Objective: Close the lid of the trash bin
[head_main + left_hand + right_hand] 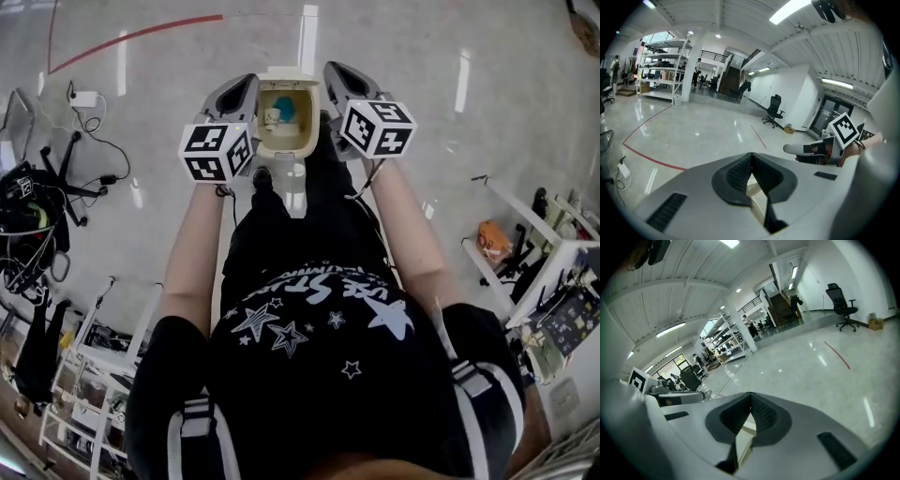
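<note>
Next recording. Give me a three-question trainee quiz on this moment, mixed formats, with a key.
1. True or false: the trash bin has its lid shut.
2. Multiple choice: how do the jaws of the left hand-held gripper and the right hand-held gripper stand?
A. Both pairs are together, with nothing held.
B. The left pair grips the lid.
C. Both pairs are wide apart.
3. Fill in: seen from the head view, the item lying inside the trash bin is coloured ____.

Key: 1 false, since the inside shows from above; 2 A; 3 blue.
</note>
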`<state>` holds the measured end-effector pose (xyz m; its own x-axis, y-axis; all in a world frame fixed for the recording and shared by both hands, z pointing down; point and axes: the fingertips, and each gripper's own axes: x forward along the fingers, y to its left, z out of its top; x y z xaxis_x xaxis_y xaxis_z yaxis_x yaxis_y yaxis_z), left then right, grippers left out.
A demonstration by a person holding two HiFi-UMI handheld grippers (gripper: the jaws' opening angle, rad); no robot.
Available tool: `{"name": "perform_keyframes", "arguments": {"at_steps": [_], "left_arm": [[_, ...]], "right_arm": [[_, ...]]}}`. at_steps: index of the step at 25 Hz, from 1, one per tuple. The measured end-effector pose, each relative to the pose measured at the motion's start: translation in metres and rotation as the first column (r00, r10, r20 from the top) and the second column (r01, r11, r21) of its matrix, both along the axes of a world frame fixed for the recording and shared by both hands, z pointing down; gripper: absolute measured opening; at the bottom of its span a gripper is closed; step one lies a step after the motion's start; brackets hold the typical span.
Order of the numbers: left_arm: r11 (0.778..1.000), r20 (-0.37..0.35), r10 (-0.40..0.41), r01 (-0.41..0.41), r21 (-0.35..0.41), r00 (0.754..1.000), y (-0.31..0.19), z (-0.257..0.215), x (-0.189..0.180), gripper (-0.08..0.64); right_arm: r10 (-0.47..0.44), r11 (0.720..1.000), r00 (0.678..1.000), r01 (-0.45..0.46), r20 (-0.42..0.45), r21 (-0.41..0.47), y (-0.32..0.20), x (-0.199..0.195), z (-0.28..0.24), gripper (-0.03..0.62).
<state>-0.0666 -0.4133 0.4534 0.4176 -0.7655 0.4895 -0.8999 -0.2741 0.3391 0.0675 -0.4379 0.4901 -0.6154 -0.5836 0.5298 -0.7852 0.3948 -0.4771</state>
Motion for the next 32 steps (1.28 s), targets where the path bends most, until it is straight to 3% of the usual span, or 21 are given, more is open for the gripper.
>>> {"name": "perform_keyframes", "arguments": {"at_steps": [8,16,26,32], "left_arm": [[0.999,0.029,0.021,-0.02,-0.035,0.999,-0.017,0.049,0.016,0.011],[0.996,0.033,-0.046,0.048,-0.077,0.998,-0.025,0.09,-0.002,0.011],[0.997,0.075,-0.01,0.016,-0.082,0.997,-0.021,0.115,-0.009,0.011],[0.996,0.044,-0.029,0.033,-0.08,0.999,-0.003,0.123,-0.007,0.011]], "right_arm": [[-0.07,0.996,0.997,0.068,-0.027,-0.056,-0.005,-0.004,0.053,0.005],[-0.111,0.989,0.993,0.107,-0.03,-0.101,-0.006,-0.018,0.094,0.005],[-0.154,0.985,0.985,0.147,-0.071,-0.095,0.008,-0.028,0.11,0.005],[-0.162,0.981,0.984,0.153,-0.069,-0.116,0.025,-0.024,0.113,0.005]]}}
